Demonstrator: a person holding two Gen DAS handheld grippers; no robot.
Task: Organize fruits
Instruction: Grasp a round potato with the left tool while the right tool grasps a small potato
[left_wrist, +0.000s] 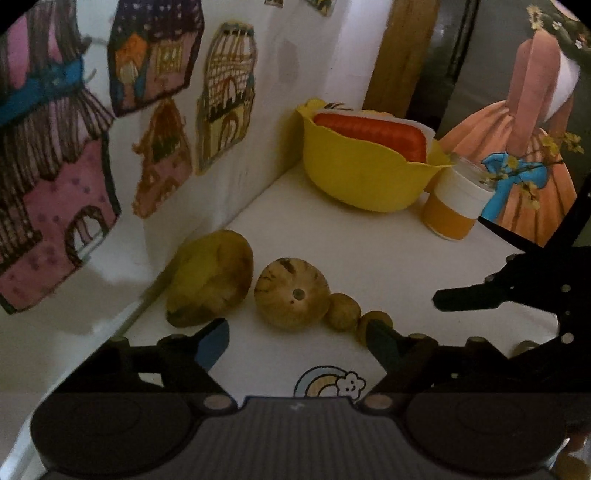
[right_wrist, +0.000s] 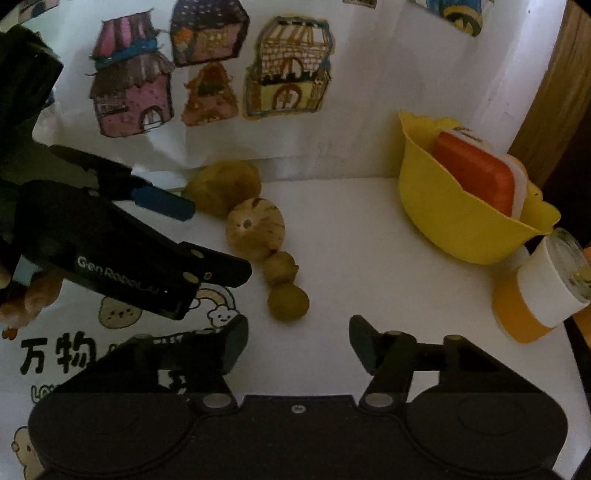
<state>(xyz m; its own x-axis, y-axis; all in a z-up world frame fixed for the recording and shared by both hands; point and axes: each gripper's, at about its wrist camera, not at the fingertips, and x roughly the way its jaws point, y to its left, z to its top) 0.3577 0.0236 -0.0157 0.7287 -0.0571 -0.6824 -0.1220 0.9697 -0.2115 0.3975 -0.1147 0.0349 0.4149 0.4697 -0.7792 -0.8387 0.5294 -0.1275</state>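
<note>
My left fingers: spread apart, empty, low over the white bench. Just beyond them, a diagonal row of four fruits running far-left to near-right, each touching the next: mango by the wall, round striped fruit, small fruit, smaller fruit. My right fingers: also spread, empty, near the row's end. Far right: yellow bowl holding a red box; orange cup beside it.

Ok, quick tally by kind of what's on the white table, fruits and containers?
Fruits: 4, in a row: big yellowish one, round striped one, small one, small one
Yellow bowl: 1
Orange-and-white cup: 1
Total: 6
</note>
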